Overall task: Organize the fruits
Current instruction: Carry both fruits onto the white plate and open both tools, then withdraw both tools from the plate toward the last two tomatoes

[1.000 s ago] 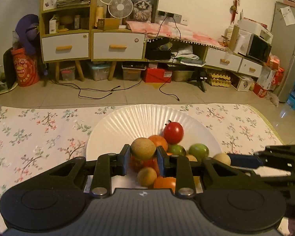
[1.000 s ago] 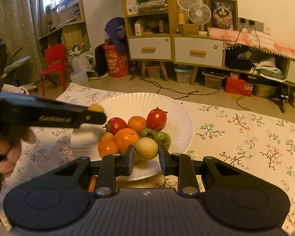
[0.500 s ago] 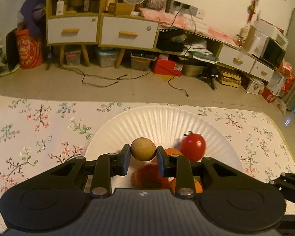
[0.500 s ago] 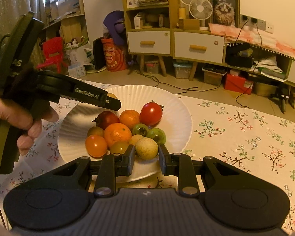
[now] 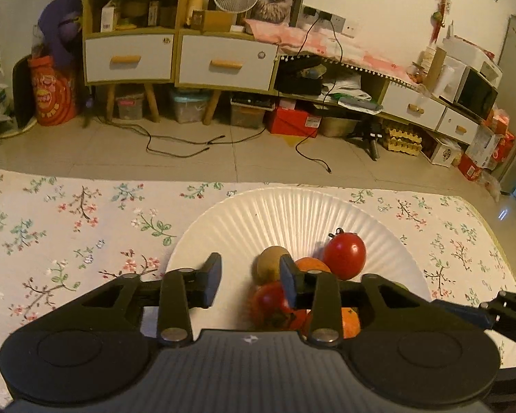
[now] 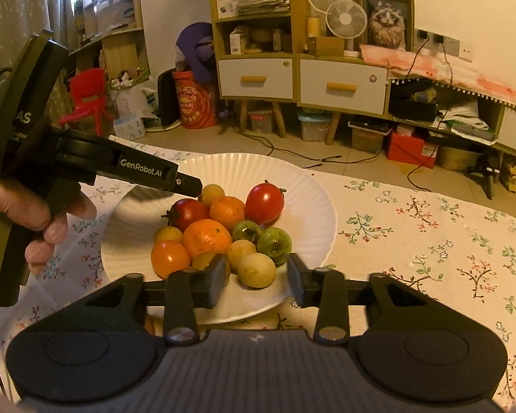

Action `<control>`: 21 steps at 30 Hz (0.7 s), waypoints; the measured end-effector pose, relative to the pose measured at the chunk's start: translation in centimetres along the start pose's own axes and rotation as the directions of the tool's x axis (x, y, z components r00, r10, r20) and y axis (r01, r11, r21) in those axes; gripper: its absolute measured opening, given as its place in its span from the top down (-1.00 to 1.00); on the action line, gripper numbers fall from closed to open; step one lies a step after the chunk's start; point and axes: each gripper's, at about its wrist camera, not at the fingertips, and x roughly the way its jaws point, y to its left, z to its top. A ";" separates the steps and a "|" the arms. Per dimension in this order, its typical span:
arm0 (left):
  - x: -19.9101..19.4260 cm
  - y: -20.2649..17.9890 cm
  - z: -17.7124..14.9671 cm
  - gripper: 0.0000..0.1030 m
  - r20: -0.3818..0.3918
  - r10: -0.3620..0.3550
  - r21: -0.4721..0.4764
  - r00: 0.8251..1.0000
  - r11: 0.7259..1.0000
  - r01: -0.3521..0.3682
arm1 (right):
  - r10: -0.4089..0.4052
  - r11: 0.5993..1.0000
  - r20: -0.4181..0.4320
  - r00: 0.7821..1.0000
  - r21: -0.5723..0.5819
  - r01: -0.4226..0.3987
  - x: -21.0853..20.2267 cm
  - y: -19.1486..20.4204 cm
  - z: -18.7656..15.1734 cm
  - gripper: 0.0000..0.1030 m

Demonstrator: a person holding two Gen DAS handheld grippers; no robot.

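White and ribbed, the paper plate (image 6: pixel 313 186) sits on my flowered tablecloth (image 6: pixel 430 227) with the fruit heaped on it; my left gripper (image 5: pixel 250 275) has just been opening, jaws apart, and the brown round fruit (image 5: pixel 270 265) lies against the right pad only, among the tomatoes (image 5: pixel 347 254); my right gripper (image 6: pixel 258 277) has just been opening too, jaws apart, with the pale yellow fruit (image 6: pixel 257 270) lying loose between them at the plate's near edge.
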 end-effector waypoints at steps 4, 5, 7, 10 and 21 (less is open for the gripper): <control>-1.0 -0.3 -0.1 0.03 0.019 0.004 0.030 1.000 1.000 -0.004 | -0.006 1.000 0.005 1.000 0.005 0.006 -0.4 0.1 0.1 0.07; -1.3 -0.5 -0.1 -0.02 0.023 0.004 0.038 1.000 0.999 -0.005 | -0.008 1.000 0.006 1.000 0.007 0.008 -0.5 0.1 0.1 0.05; -1.9 -0.7 -0.3 -0.07 0.033 0.004 0.052 0.999 0.999 -0.005 | -0.013 1.000 0.006 1.000 0.010 0.013 -0.7 0.2 0.2 -0.01; -2.9 -1.1 -0.8 -0.16 0.041 0.002 0.072 0.999 0.997 -0.005 | -0.017 1.000 0.007 1.000 0.013 0.017 -1.2 0.3 0.1 -0.11; -6.0 -1.1 -2.7 -0.31 0.041 -0.005 0.078 0.999 0.997 0.002 | -0.017 1.000 0.009 1.000 0.026 0.017 -2.8 0.8 -0.3 -0.31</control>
